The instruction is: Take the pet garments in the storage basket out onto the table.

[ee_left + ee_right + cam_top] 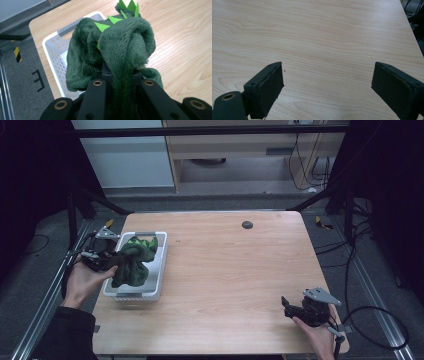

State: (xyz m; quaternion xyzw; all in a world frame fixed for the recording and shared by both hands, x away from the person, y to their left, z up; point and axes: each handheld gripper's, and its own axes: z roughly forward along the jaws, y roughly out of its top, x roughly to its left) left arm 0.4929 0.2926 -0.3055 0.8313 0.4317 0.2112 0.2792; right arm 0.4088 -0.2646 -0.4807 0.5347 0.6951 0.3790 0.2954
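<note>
Plush dark-green cloth with light-green felt spikes (134, 261) hung clamped in the left hand-held gripper (107, 261), above the white perforated plastic basket (161, 265) just beyond its jaws. Well apart to the right, the right hand-held gripper (289, 306) sat over bare light wooden table (235, 270), jaws spread wide and empty.

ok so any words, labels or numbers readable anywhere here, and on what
"E": a single black letter marked on the grey floor beside the table, lying sideways in the left gripper view.
Nothing to read on the white basket, the green plush cloth or the table.
</note>
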